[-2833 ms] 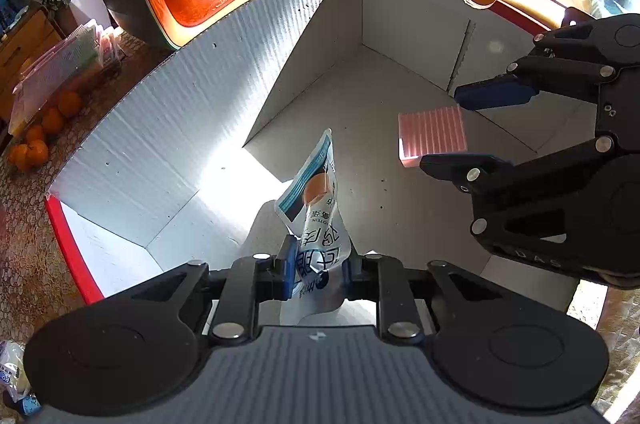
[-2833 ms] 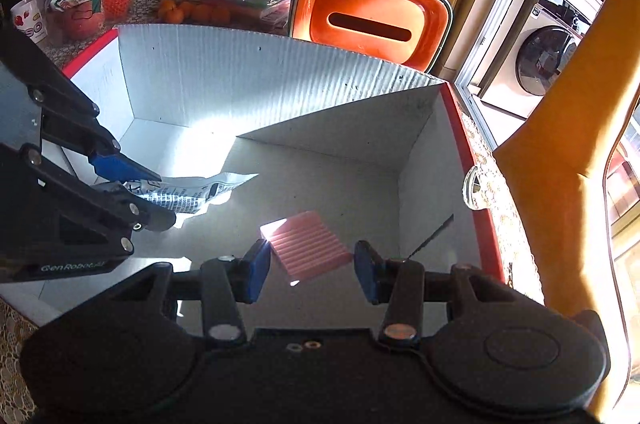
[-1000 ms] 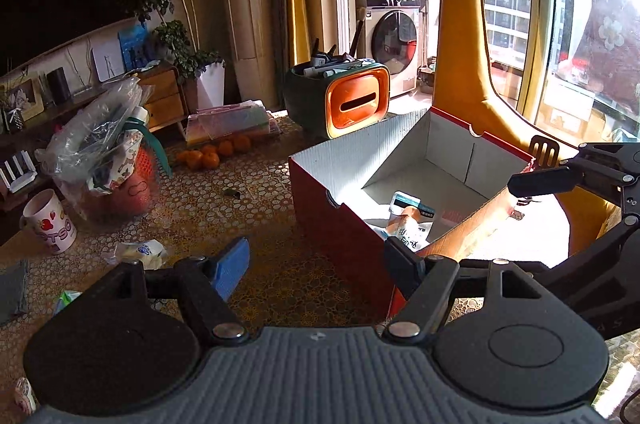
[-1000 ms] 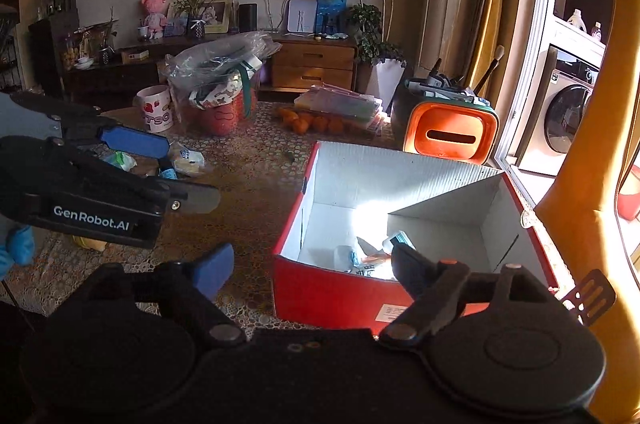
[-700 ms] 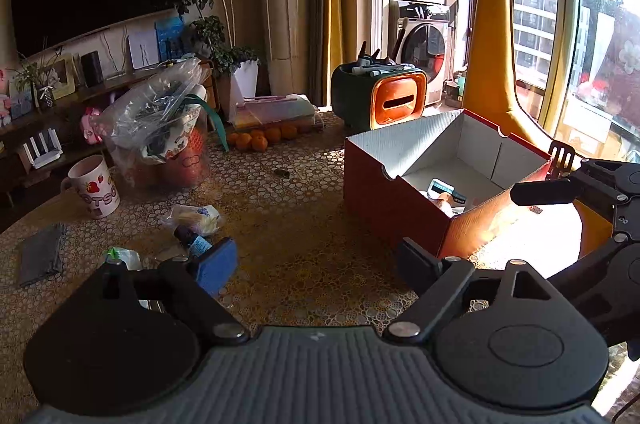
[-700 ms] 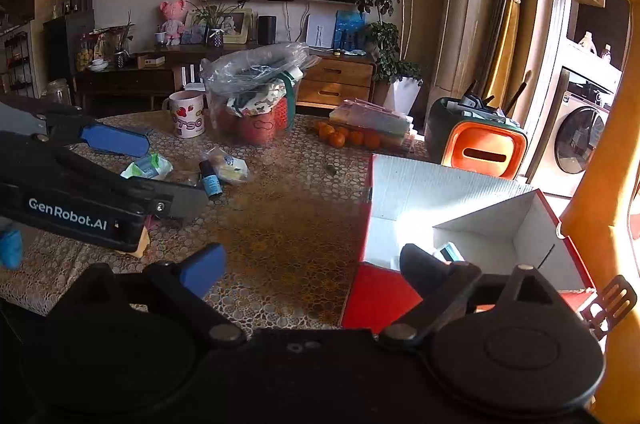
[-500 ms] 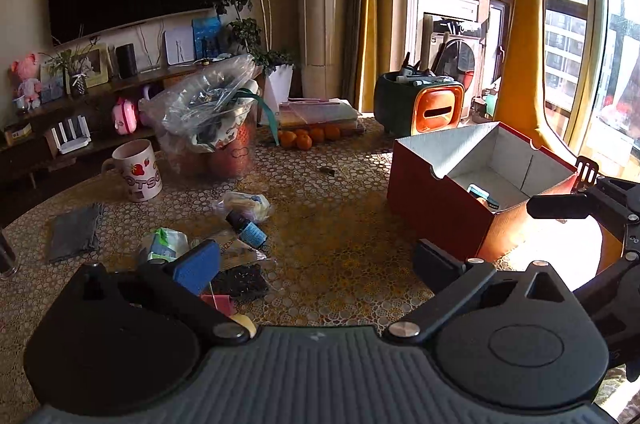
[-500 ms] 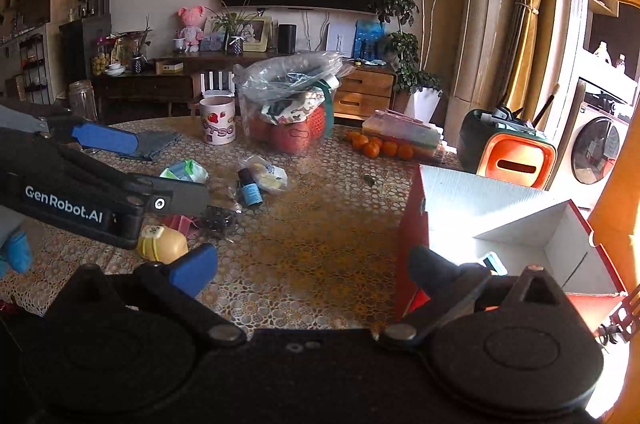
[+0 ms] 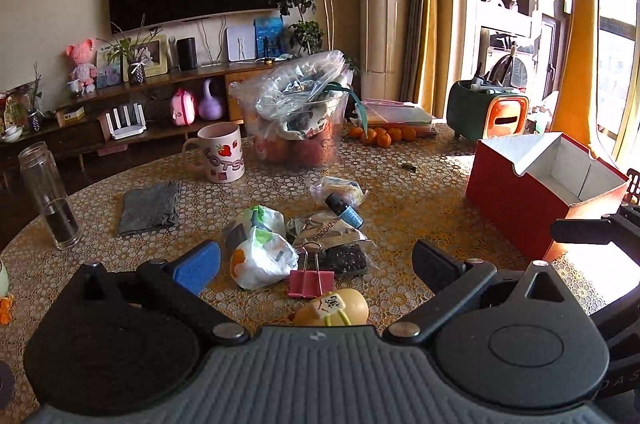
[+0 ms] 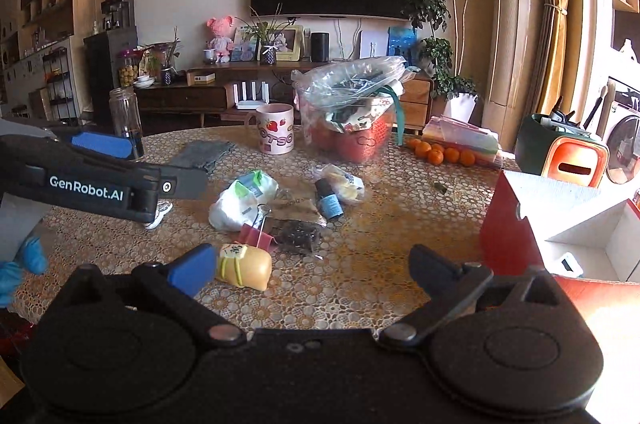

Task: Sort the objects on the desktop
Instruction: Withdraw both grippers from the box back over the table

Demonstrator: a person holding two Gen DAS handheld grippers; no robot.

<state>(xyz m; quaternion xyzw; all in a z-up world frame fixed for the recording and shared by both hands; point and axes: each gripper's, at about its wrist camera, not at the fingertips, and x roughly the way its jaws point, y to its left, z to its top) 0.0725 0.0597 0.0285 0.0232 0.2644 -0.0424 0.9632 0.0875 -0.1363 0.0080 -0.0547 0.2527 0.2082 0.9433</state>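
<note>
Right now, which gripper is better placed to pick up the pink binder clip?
Left. The pink binder clip lies centred between the open left gripper fingers; the right gripper has it off left.

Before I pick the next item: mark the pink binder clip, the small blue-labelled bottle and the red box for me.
pink binder clip (image 9: 311,284), left wrist view, on its pink body.
small blue-labelled bottle (image 9: 347,214), left wrist view, on the blue label.
red box (image 9: 516,207), left wrist view, on its red outer wall.

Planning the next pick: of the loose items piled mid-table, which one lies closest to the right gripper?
The yellow toy tied with green string, right beside the left finger's blue pad; the pink binder clip lies behind it.
</note>
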